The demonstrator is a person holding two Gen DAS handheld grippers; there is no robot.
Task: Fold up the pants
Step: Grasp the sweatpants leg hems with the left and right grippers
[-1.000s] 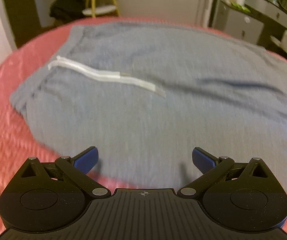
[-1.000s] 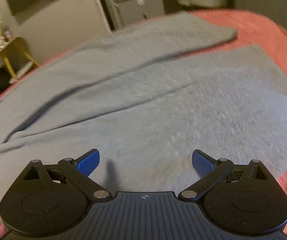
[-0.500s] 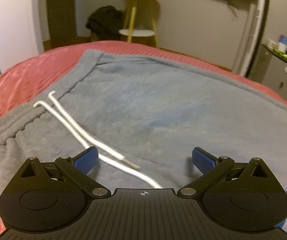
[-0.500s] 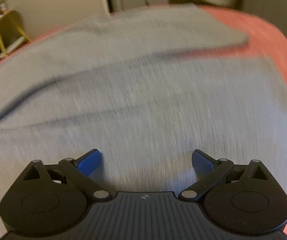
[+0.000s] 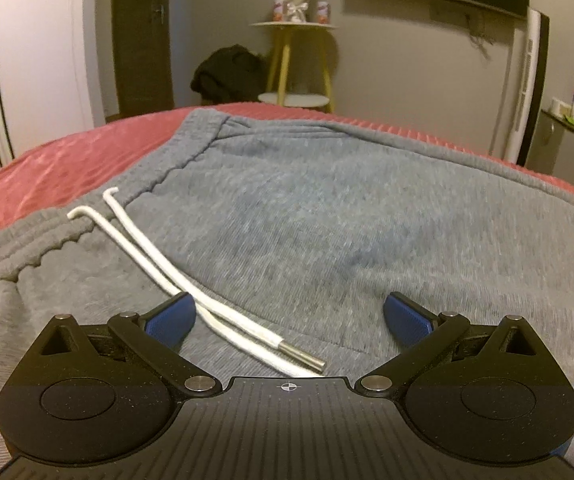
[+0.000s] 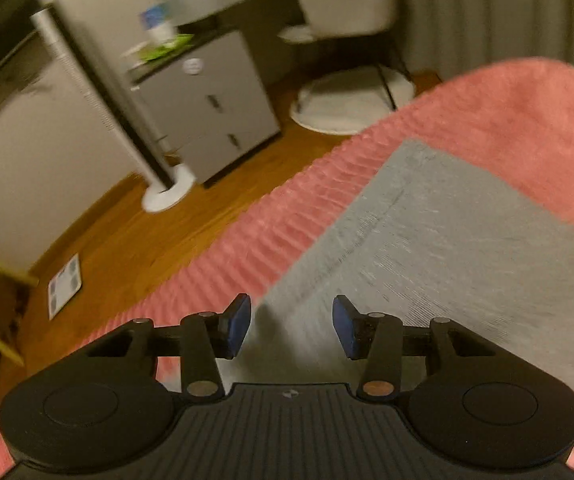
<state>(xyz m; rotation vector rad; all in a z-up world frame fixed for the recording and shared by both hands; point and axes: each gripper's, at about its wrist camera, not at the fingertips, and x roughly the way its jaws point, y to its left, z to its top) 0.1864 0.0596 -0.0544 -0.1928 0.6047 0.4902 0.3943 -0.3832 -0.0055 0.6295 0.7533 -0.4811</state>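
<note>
Grey sweatpants (image 5: 327, 208) lie flat on a red bedspread (image 5: 67, 168). In the left wrist view the elastic waistband runs at the left and two white drawstrings (image 5: 159, 264) with metal tips lie across the cloth. My left gripper (image 5: 289, 316) is open wide, low over the waist area, with the drawstrings passing by its left finger. In the right wrist view a pant leg's end (image 6: 447, 232) lies near the bed's far edge. My right gripper (image 6: 291, 328) is open, narrower than before, over the leg's left edge, holding nothing.
Beyond the bed's edge are a wooden floor (image 6: 135, 248) with a white scale (image 6: 65, 286), a grey cabinet (image 6: 215, 112), a white fan's base (image 6: 169, 194) and a white chair (image 6: 351, 20). A yellow stool (image 5: 295, 68) and a dark bag (image 5: 227, 72) stand behind the waistband side.
My left gripper moved in low over the waistband and drawstrings. My right gripper swung to the pant leg's end by the bed's edge, and its fingers came closer together.
</note>
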